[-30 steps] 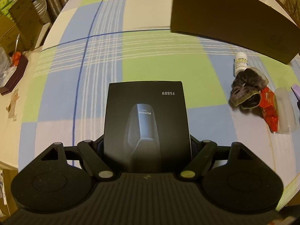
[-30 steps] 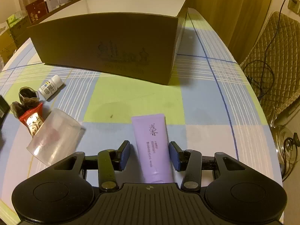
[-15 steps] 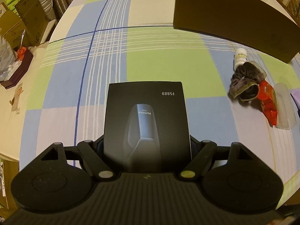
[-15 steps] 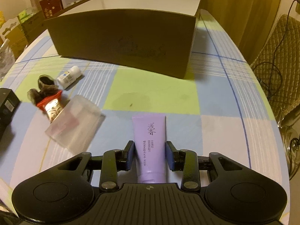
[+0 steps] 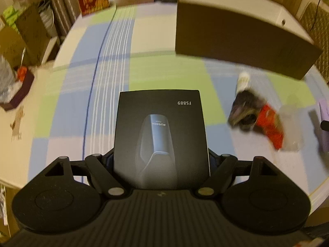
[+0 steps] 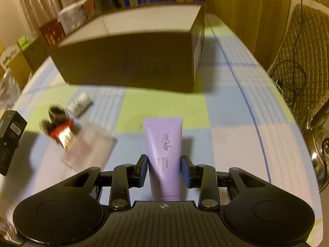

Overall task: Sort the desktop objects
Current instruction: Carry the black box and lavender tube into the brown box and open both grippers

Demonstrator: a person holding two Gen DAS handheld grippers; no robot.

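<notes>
So both hands are full. The left gripper (image 5: 162,160) is clamped wide on a flat black box (image 5: 161,135) marked FS889, up off the checked tablecloth (image 5: 160,76), on the near side of the big cardboard box (image 5: 236,41). The right gripper (image 6: 164,170) has just been closing and now pinches a purple tube (image 6: 163,152), also in front of that cardboard box (image 6: 127,68). Small clutter sits blurry nearby.
</notes>
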